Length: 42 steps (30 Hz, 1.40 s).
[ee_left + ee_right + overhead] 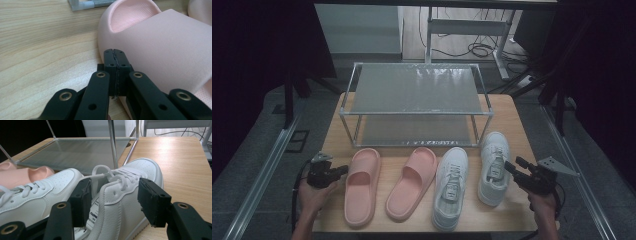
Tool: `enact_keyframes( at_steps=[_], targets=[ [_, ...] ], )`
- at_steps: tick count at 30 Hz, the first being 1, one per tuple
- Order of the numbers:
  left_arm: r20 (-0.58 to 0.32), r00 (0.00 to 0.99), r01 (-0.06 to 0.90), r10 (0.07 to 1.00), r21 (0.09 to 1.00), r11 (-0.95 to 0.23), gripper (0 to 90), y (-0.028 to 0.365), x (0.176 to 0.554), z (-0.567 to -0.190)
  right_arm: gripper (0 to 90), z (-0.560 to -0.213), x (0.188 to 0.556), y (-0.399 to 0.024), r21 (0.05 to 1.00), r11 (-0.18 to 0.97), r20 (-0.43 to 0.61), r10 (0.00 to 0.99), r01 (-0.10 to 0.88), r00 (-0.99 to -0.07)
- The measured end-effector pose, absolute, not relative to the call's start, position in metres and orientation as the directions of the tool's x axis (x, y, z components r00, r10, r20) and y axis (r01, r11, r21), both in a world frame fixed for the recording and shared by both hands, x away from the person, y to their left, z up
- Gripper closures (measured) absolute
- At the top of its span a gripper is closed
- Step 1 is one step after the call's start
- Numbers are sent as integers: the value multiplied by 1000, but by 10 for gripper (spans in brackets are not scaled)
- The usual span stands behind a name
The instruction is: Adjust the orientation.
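Right gripper (112, 202) nearer: jaws apart, straddling heel collar of right white sneaker (130, 192), toe pointing away toward shoe rack (414, 97). Left gripper (115, 61) pinched together, empty, beside pink slide (160, 42) on counter (512, 120).

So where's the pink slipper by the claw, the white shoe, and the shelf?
pink slipper (160, 47), left gripper view, top strap
white shoe (117, 202), right gripper view, heel side
shelf (414, 114), high view, front rail

Left pink slide (361, 186) flat on table, toe toward rack; right white sneaker (493, 167) upright, laced, at row's end.
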<state>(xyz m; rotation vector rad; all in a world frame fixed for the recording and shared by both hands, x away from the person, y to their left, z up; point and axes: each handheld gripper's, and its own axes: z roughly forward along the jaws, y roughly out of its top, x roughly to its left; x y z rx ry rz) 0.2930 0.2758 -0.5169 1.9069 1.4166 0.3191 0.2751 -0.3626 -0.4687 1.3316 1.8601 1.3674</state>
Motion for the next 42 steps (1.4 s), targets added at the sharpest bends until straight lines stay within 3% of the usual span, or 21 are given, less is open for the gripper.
enact_keyframes(
  at_steps=[12,18,42],
  targets=[
    [-227,384,674,895,731,-104,889,285,249,-498,455,-466,273,-363,908,27,164,895,418,-415],
    [-223,430,659,875,740,-135,900,271,226,-493,455,-468,274,-362,906,26,166,896,422,-412],
    [-228,443,691,867,703,-168,900,257,230,-509,454,-466,273,-356,910,33,163,888,414,-429]
  ],
)
